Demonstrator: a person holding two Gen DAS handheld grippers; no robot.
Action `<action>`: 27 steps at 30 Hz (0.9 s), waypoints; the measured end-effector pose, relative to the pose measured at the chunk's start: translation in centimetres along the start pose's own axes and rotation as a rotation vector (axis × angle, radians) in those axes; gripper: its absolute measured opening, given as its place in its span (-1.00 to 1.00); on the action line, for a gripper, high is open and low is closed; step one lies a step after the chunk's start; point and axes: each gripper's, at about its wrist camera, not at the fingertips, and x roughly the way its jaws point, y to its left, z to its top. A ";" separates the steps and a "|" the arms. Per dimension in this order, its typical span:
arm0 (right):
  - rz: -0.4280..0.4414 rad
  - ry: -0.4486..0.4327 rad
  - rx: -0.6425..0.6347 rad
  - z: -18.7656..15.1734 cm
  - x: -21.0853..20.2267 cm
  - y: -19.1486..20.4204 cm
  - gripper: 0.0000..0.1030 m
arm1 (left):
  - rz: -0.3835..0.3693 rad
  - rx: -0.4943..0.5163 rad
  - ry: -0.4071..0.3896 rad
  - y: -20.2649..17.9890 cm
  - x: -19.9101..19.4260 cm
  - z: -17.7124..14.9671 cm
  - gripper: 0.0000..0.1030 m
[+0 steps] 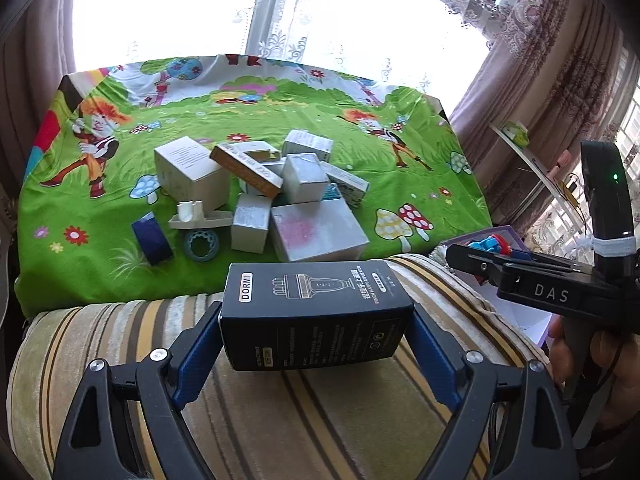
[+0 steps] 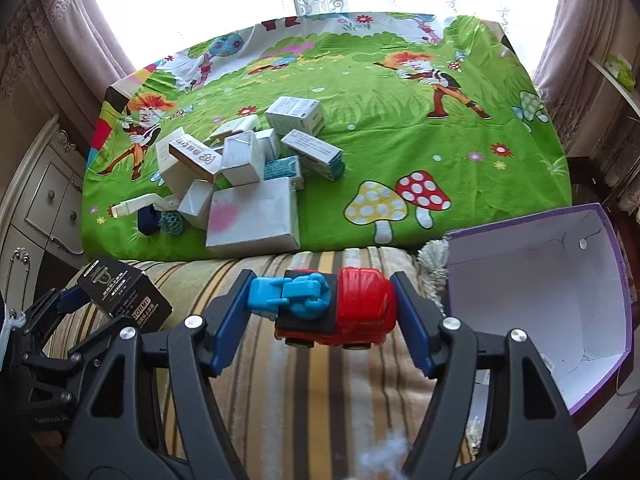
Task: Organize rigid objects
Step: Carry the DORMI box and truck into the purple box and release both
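Carry step, both hands loaded. Left tool (image 1: 316, 322) pinches a black carton (image 1: 316, 312) by its ends, held over the striped cushion (image 1: 280, 420). Right tool (image 2: 322, 306) pinches a red-and-blue toy truck (image 2: 332, 312), just left of the open purple bin (image 2: 560, 292). Loose boxes (image 2: 248, 168) wait on the bed. Next move likely calls for swinging over the bin before releasing. Carton reads "DORMI"; the right tool's body, "DAS".

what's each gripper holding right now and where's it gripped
Left gripper clamps the black box across its two short ends. Right gripper pinches the toy truck end to end, blue front and red rear.
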 end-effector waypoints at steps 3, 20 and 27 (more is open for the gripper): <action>-0.036 -0.024 0.032 -0.6 -1.1 -2.7 0.38 | -0.017 0.044 0.004 -2.0 0.5 0.4 0.72; -0.227 -0.085 0.231 -2.5 -1.6 -17.9 0.38 | -0.122 0.327 0.077 -16.1 7.0 3.8 0.72; -0.267 -0.084 0.282 -3.5 -0.5 -21.8 0.38 | -0.153 0.394 0.116 -20.2 9.5 4.4 0.72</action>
